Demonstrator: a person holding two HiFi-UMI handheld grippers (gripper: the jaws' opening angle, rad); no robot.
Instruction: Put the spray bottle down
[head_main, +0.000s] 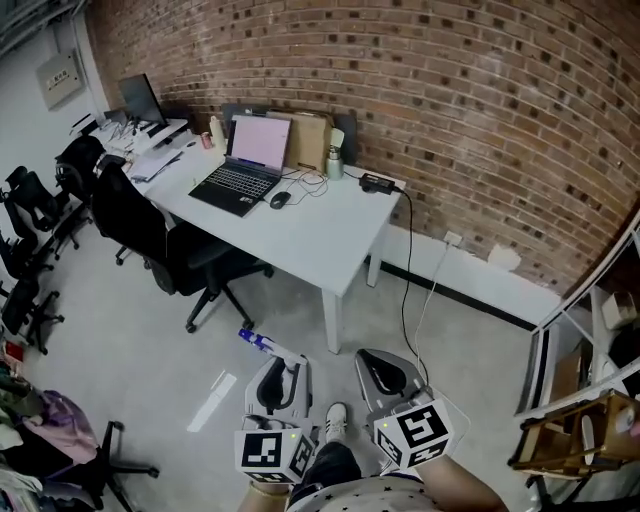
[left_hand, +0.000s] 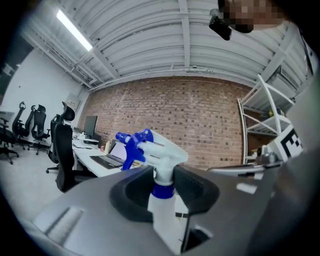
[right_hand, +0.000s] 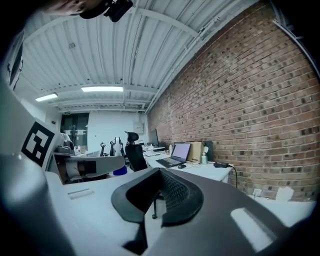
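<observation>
Two grippers hang above the floor, short of the near corner of the white desk (head_main: 310, 240). The left gripper (left_hand: 162, 182) is clenched on the spray bottle (left_hand: 161, 220), its pads clamped at the blue collar just under the white trigger head. The right gripper (right_hand: 157, 197) stands slightly parted with nothing between its pads. The bottle looks like light, stiff plastic with a smooth body that could slip. The narrow neck seems the surest hold.
</observation>
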